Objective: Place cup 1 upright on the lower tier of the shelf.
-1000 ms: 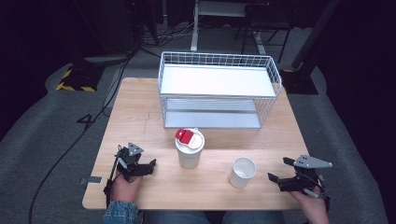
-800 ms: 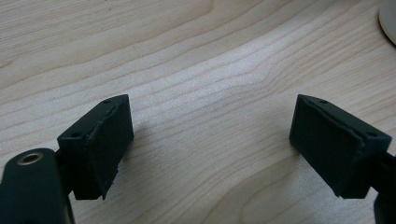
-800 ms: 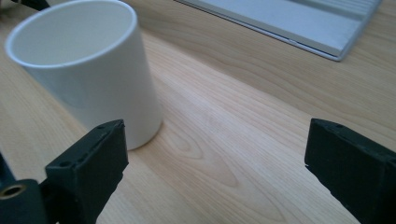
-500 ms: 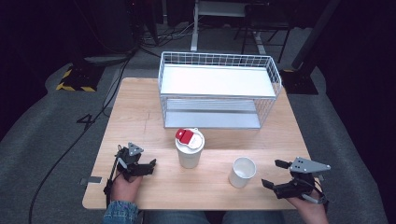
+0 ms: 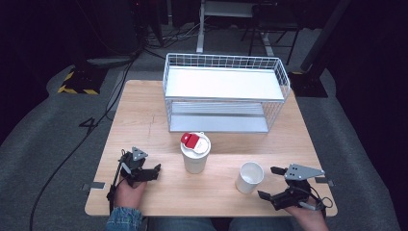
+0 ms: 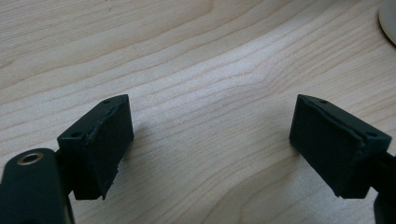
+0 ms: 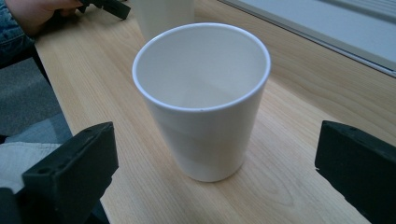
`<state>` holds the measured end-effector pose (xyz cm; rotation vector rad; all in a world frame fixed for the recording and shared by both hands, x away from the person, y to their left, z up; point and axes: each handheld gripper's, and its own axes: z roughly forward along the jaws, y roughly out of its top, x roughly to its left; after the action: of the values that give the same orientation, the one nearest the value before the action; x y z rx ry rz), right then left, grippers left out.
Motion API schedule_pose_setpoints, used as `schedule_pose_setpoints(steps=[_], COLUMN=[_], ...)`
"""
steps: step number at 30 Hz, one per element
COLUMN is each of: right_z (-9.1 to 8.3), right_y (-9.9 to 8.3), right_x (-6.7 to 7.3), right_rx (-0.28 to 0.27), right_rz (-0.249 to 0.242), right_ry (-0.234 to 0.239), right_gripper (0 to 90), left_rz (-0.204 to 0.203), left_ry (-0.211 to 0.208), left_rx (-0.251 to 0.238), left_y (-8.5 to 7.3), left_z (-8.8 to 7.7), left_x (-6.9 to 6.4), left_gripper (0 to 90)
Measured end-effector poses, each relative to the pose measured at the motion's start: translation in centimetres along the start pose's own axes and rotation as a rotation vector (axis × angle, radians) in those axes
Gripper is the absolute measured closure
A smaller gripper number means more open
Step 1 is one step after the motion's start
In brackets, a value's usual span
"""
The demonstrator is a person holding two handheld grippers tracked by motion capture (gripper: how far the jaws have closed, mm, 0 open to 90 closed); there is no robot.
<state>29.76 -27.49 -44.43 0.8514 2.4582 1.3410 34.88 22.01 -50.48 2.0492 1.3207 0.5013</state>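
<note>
White and empty, the open paper cup (image 7: 201, 100) stands on the wooden desk (image 5: 144, 120) just ahead of my right tongs (image 5: 271, 183), jaws spread wide, not touching it. At its ten o'clock stands a lidded cup (image 5: 195, 152); my left tongs (image 6: 210, 140) gape over bare wood.

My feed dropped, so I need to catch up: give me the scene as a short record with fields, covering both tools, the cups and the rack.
left tool: open, resting on the table, nothing between its jaws
right tool: open, facing the open cup, not touching it
open cup: white, upright, empty, no lid
lidded cup: white, upright, lid with red tab, left of the open cup
wire rack: white, two levels, at the far side, nothing on it
</note>
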Motion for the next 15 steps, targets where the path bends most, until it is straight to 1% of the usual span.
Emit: schedule_pose_setpoints(steps=[5,6,7,8,11,12,14,15], right_z=[0.9,1.2,1.2,1.6,2.0,2.4,2.9,2.9], right_y=[0.1,0.1,0.1,0.1,0.1,0.0,0.0,0.0], right_x=[0.3,0.3,0.3,0.4,0.3,0.3,0.3,0.3], right_rx=[0.005,0.017,0.017,0.027,0.03,0.04,0.044,0.044], right_rz=[-0.002,-0.007,-0.007,-0.009,-0.006,-0.003,-0.001,-0.001], right_ry=[0.019,0.024,0.024,0.024,0.026,0.027,0.034,0.034], right_gripper=[0.0,0.0,0.0,0.0,0.0,0.0,0.0,0.0], left_rz=[0.0,0.0,0.0,0.0,0.0,0.0,0.0,0.0], left_ry=[0.0,-0.001,-0.001,-0.002,-0.002,-0.003,-0.001,-0.001], left_rx=[0.0,0.0,0.0,0.002,0.001,0.002,0.0,0.0], left_y=[0.0,0.0,0.0,0.0,0.0,0.0,0.0,0.0], left_z=[0.0,0.0,0.0,0.0,0.0,0.0,0.0,0.0], left_x=[0.0,0.0,0.0,0.0,0.0,0.0,0.0,0.0], left_gripper=[14.2,14.2,14.2,14.2,14.2,14.2,14.2,14.2])
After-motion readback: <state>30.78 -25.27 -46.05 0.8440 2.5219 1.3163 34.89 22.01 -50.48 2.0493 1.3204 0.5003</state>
